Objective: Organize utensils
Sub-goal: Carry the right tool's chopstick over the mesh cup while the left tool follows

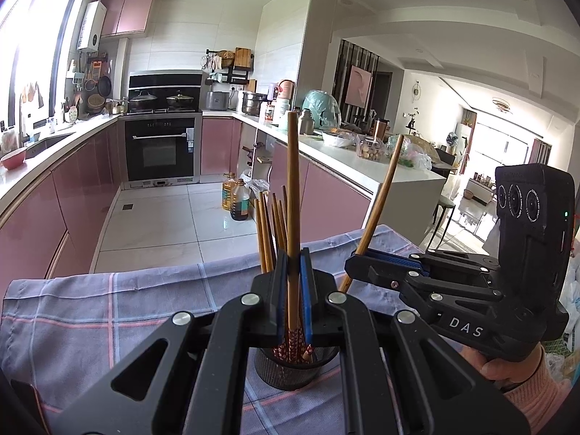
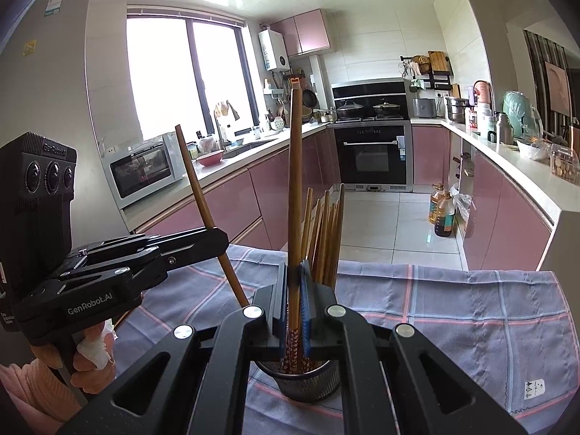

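Left wrist view: my left gripper [image 1: 293, 290] has its blue pads pressed together on one long wooden chopstick [image 1: 293, 195], held upright, its patterned lower end down inside the black mesh holder [image 1: 290, 371] on the near part of the checked cloth [image 1: 108, 311]. More chopsticks [image 1: 270, 228] stand in that holder — leaning toward its far side. To the right, my right gripper [image 1: 357, 259] is clamped on a second chopstick [image 1: 382, 195] that tilts rightward, its lower tip just beside the holder's rim.
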`<state>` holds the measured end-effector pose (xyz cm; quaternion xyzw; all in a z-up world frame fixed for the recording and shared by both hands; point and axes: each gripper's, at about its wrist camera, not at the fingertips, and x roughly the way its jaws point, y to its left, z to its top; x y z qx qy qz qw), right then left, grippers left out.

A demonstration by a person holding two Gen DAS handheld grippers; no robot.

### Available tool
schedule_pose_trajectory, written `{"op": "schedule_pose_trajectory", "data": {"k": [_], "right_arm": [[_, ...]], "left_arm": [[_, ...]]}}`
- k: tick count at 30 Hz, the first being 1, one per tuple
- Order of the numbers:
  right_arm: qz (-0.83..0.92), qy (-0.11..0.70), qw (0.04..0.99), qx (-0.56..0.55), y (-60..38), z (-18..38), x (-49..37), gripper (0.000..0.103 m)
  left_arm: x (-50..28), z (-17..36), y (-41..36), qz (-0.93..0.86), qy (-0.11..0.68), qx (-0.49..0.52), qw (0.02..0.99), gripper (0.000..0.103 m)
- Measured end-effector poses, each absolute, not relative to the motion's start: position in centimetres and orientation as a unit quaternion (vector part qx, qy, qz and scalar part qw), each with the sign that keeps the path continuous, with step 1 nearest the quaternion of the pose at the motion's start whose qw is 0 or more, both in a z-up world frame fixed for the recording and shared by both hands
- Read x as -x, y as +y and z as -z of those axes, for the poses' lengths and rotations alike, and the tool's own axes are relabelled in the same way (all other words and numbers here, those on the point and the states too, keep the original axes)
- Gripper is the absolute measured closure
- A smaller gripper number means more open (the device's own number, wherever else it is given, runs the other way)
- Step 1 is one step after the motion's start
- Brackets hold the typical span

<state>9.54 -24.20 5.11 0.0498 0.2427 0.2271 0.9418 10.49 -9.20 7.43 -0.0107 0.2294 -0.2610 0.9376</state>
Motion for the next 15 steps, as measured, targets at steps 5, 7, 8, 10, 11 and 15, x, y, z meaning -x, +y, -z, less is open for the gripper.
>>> {"op": "schedule_pose_trajectory", "data": {"k": [5,7,8,10,11,15], "right_arm": [[-0.226,0.246,0.941,-0.050,-24.25,-4.84,-9.69,0.098],[-0.226,0.247,0.941,-0.051,-24.29,-4.78,-9.77,0.098],[-0.226,0.248,0.941,-0.051,-24.32,-4.70,-9.83,0.098],[-0.226,0.250,0.940,-0.050,-24.30,-4.56,-9.93,0.098],[-0.226,0.251,0.940,-0.050,-24.28,-4.50,-9.97,0.098],[-0.225,0.254,0.939,-0.050,-24.32,-4.22,-10.00,0.098]], "left_arm": [[-10.66,-7.23,-9.16,0.260,0.234,0.008,0.937,0.095],[-10.87,-7.20,-9.32,0.260,0.236,0.008,0.936,0.095],[-10.93,-7.17,-9.38,0.260,0.237,0.008,0.936,0.095],[-11.08,-7.12,-9.42,0.260,0.239,0.008,0.936,0.095],[-11.16,-7.11,-9.42,0.260,0.240,0.008,0.935,0.095],[-11.32,-7.02,-9.43,0.260,0.243,0.007,0.934,0.095]]}}
